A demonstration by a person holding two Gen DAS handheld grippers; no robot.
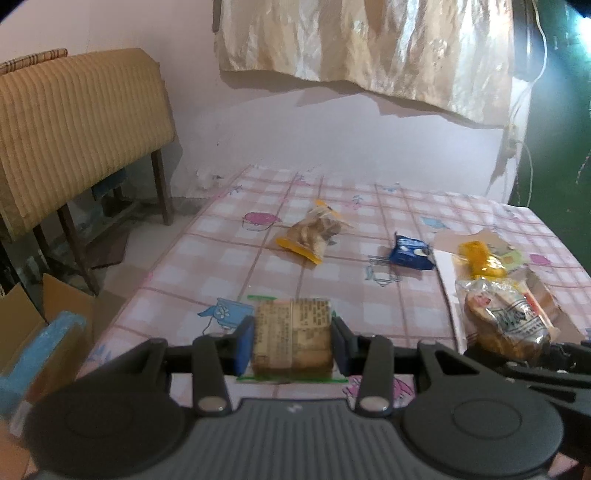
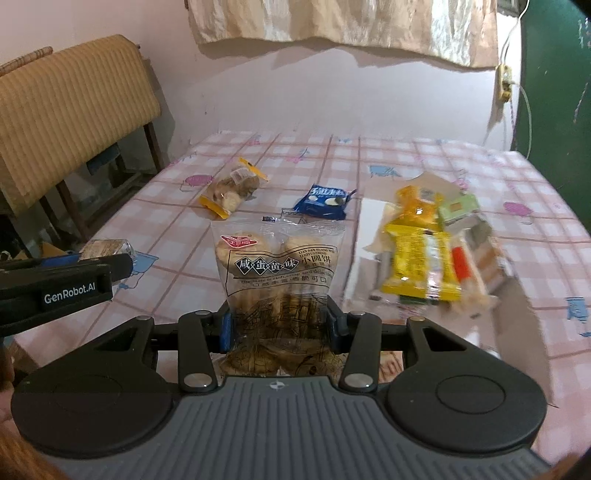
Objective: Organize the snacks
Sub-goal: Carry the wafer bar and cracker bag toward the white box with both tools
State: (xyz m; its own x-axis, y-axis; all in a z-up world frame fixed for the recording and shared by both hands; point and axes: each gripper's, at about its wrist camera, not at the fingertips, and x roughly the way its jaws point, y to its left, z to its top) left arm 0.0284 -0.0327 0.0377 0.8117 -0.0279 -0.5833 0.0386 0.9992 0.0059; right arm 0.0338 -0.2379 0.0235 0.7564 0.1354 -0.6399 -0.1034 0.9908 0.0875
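Clear round-biscuit packet [image 2: 279, 280], brown green-edged cake packet [image 1: 291, 338]

We are looking at a dimly lit room where a harsh white glare [image 1: 580, 22] is burning out the top right corner of the left wrist view, while the hanging cloth [image 1: 369, 40] is catching a soft sheen and casting a shadow on the wall [image 1: 332, 122]. Fisheye distortion is bending every edge and darkening the corners. Blur is smearing the snack pile [image 2: 432, 254] in the right wrist view, and the foreground is staying soft.
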